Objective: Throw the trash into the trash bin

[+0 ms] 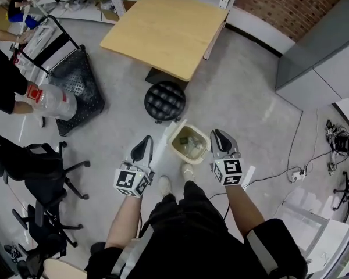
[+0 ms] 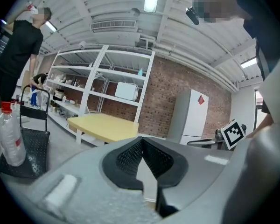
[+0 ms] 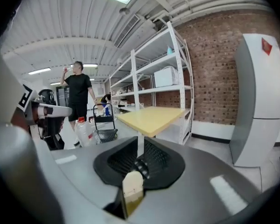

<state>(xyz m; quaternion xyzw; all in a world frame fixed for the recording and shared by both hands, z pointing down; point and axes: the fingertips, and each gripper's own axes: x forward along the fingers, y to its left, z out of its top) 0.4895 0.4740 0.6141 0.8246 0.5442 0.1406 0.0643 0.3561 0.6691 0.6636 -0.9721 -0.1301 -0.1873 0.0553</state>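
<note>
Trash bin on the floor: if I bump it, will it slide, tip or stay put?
The trash bin looks small, plastic and only partly filled, so it is probably light; it would likely slide on the smooth floor. Its height is unclear from above, so a high bump might tip it; push low.

Trash bin (image 1: 189,145) at lower centre, between left gripper (image 1: 143,150) and right gripper (image 1: 220,140). Just above it a stool (image 1: 164,100), then a table (image 1: 166,31) at top centre. Cart (image 1: 78,77) at upper left, a bottle (image 1: 54,102) on it.
</note>
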